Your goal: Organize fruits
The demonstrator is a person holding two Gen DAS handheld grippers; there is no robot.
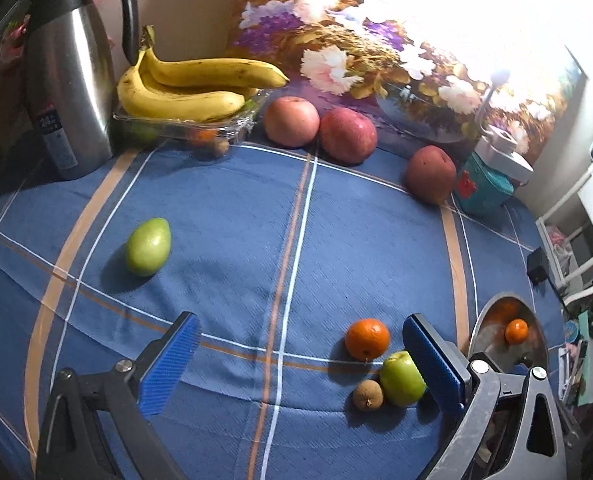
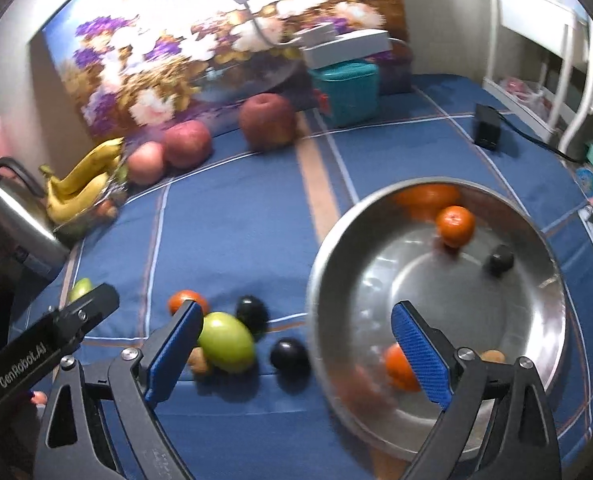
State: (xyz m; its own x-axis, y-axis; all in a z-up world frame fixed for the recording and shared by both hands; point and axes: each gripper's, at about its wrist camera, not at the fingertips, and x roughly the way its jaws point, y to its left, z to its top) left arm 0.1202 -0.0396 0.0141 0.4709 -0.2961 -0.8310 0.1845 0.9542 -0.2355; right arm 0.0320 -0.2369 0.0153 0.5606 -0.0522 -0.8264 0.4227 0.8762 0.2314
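My left gripper (image 1: 300, 364) stands open above the blue cloth, with nothing between its blue pads. Just beside its right finger lie an orange (image 1: 367, 338), a green apple (image 1: 402, 378) and a small brown fruit (image 1: 367, 395). A green fruit (image 1: 148, 246) lies alone to the left. My right gripper (image 2: 298, 356) is open over the near rim of the steel bowl (image 2: 316, 280) and holds nothing. The bowl contains an orange (image 2: 455, 220), a dark fruit (image 2: 498, 260) and another orange (image 2: 400, 366). Two dark plums (image 2: 290, 358) lie left of the bowl.
Three red apples (image 1: 348, 135) line the back by the flower picture. Bananas (image 1: 184, 88) rest on a glass dish (image 1: 156, 122) beside a steel thermos (image 1: 68, 80). A teal container (image 1: 484, 188) and a black adapter (image 1: 538, 266) sit to the right.
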